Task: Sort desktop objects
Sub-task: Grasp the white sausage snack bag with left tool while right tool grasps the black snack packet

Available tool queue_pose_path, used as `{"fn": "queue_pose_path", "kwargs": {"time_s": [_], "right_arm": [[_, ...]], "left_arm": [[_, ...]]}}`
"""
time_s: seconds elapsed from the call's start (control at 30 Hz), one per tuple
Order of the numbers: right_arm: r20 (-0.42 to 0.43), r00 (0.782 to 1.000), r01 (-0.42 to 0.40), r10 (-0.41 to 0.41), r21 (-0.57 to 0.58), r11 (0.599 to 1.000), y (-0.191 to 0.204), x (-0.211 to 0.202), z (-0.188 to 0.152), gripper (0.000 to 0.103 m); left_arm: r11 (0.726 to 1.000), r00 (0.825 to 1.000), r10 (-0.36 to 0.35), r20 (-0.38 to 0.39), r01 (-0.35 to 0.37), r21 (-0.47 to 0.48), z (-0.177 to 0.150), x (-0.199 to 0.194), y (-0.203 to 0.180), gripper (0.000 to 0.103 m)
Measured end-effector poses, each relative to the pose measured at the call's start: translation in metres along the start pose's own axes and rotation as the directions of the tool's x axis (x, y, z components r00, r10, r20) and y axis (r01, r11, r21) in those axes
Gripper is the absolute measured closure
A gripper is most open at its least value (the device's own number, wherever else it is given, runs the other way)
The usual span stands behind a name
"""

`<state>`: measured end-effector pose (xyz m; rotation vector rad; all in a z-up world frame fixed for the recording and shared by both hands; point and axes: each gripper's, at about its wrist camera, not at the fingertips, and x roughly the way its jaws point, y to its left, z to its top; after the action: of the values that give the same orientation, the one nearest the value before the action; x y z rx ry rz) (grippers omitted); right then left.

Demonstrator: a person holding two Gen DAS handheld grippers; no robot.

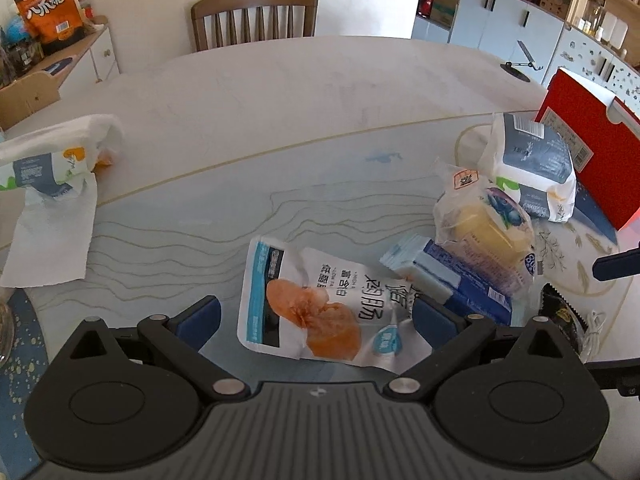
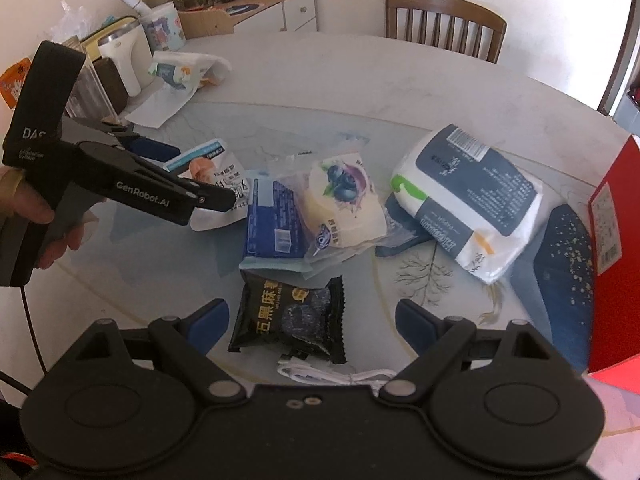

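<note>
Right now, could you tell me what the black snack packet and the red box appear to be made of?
Black snack packet: probably glossy plastic film; it has a sheen, crinkles and zigzag-cut ends. Red box: likely matte cardboard, with flat stiff panels, crisp edges and a pale inner face.

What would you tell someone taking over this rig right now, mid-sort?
Left gripper: open, fingers either side of the chicken sausage pouch, not closed on it.
Right gripper: open, holding nothing, over the black snack packet.
Blue box, blueberry cake pack and tissue pack are clustered mid-table; white cable lies at the near edge; red box stands on the right.
Done: nothing looks sorted.
Left: everything.
</note>
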<state>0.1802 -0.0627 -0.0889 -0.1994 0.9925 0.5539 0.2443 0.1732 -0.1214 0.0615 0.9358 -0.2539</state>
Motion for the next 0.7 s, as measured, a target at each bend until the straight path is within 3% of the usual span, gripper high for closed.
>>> {"fn": "queue_pose_path", "kwargs": {"time_s": [0.37, 0.7], "right_arm": [[-0.034, 0.999, 0.007, -0.008, -0.015, 1.000, 0.006, 0.019, 0.000, 0.014], [-0.047, 0.999, 0.010, -0.011, -0.027, 1.000, 0.008, 0.026, -0.002, 0.021]], "left_arm": [[0.999, 0.999, -0.037, 0.020, 0.036, 0.009, -0.002, 0.006, 0.001, 0.002], [0.999, 0.998, -0.044, 0.045, 0.044, 0.011, -0.001, 0.003, 0.000, 0.021]]}}
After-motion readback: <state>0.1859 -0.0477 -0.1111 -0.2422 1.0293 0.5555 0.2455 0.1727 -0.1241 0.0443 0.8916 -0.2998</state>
